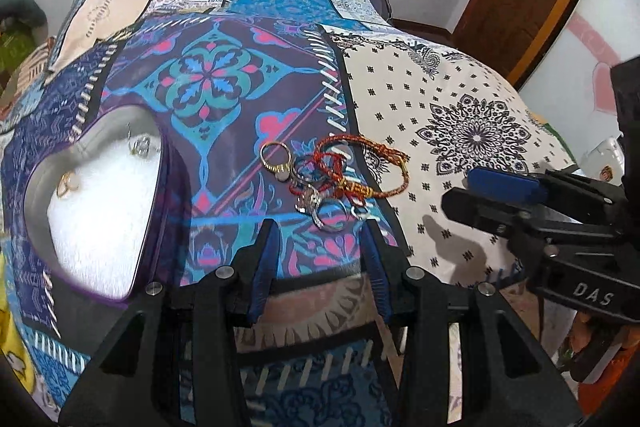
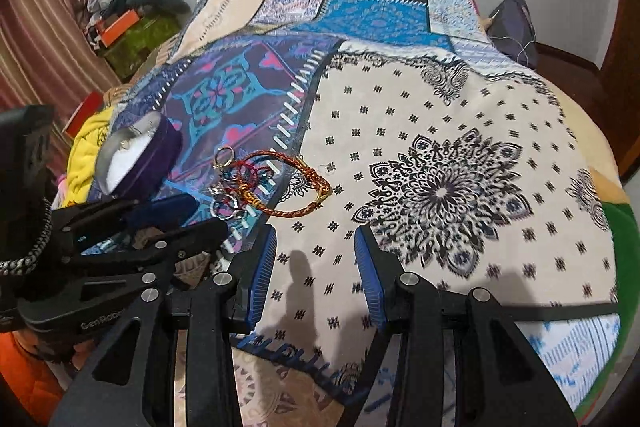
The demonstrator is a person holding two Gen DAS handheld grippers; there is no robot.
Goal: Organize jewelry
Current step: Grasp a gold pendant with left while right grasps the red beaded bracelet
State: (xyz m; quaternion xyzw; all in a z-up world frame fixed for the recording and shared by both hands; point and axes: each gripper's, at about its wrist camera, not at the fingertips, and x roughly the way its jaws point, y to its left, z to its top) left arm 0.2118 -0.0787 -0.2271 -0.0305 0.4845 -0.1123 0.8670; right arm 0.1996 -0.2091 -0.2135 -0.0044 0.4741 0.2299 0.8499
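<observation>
Left claw (image 1: pixel 320 227) jaws spread wide, holding nothing, fingertips just short of the jewelry pile (image 1: pixel 332 183): gold ring (image 1: pixel 275 155), silver rings (image 1: pixel 326 211), red-orange braided bracelet (image 1: pixel 376 167), tangled together on the patchwork bedspread (image 1: pixel 224 75). Purple jewelry box (image 1: pixel 96 203) sits left of the pile, open, with small pieces on its white lining. Right claw (image 2: pixel 316 239) also wide open and empty, over the white mandala patch (image 2: pixel 444 191), right of the pile.

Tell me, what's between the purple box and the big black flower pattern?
The pile of rings and the orange braided bracelet lie between the purple box and the flower pattern, in the right wrist view.
</observation>
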